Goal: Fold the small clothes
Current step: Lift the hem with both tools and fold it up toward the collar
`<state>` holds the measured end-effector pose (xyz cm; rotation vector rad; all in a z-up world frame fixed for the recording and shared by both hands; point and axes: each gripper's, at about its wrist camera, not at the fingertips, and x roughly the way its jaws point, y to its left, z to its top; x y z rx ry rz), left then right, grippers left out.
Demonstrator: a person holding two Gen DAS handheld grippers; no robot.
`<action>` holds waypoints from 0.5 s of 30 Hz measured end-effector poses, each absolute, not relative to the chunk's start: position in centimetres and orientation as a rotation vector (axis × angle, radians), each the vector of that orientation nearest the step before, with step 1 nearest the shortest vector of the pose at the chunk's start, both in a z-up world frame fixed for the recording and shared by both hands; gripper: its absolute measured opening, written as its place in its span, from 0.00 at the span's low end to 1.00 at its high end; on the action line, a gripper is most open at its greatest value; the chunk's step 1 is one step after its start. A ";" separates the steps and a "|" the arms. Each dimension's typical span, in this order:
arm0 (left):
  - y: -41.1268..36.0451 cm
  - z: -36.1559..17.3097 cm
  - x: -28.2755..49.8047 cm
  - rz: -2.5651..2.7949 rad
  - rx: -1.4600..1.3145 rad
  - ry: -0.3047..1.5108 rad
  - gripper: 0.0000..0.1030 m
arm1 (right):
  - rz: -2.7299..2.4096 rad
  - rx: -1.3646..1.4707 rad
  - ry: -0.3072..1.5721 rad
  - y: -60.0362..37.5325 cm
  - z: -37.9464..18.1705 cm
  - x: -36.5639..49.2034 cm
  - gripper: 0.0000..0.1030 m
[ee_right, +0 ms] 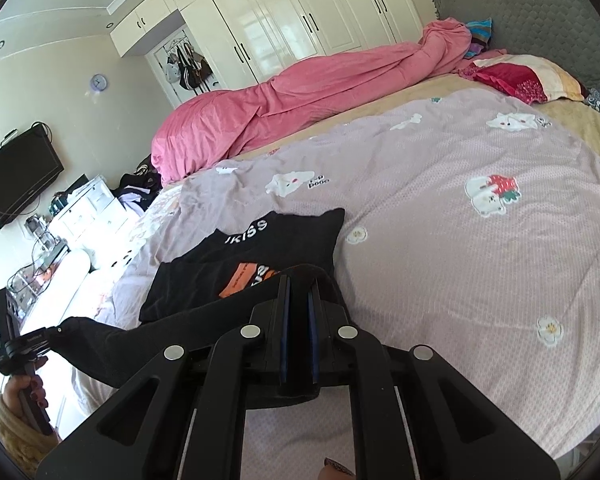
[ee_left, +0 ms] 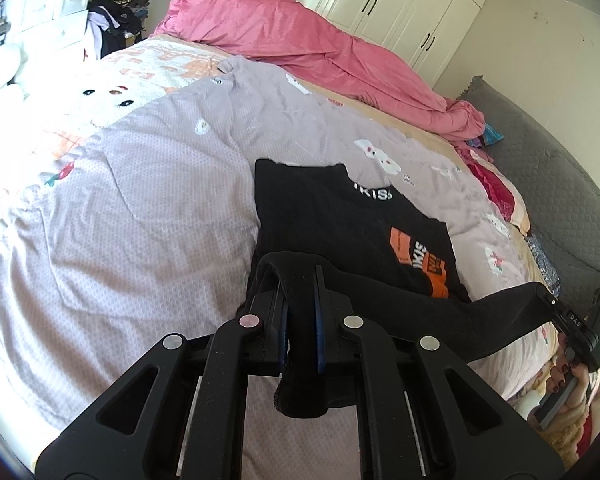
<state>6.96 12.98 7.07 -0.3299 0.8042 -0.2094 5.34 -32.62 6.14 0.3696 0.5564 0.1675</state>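
Observation:
A small black garment (ee_left: pixel 340 216) with white lettering and an orange print lies on the lilac bedspread (ee_left: pixel 140 184). Its near edge is lifted off the bed and stretched between both grippers. My left gripper (ee_left: pixel 300 276) is shut on the left end of that edge; black cloth hangs down between its fingers. My right gripper (ee_right: pixel 299 284) is shut on the right end. The garment (ee_right: pixel 260 248) shows in the right wrist view with the lifted hem running left to the other gripper (ee_right: pixel 24 344). In the left wrist view the right gripper (ee_left: pixel 568 316) shows at the far right.
A rolled pink duvet (ee_left: pixel 300 36) lies along the far side of the bed. Pillows (ee_right: pixel 528 76) and a grey headboard (ee_right: pixel 540 8) are at the head end. White wardrobes (ee_right: pixel 300 20), white drawers (ee_left: pixel 48 12) with piled clothes and a wall television (ee_right: pixel 16 176) stand around.

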 end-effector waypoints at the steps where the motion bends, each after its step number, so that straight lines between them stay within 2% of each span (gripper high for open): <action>1: 13.0 7.2 7.3 -0.207 -0.330 0.802 0.04 | 0.165 0.367 0.552 -32.6 6.2 5.6 0.07; 15: 12.7 7.8 12.3 -0.200 -0.320 0.783 0.04 | 0.153 0.380 0.529 -32.8 6.4 10.6 0.07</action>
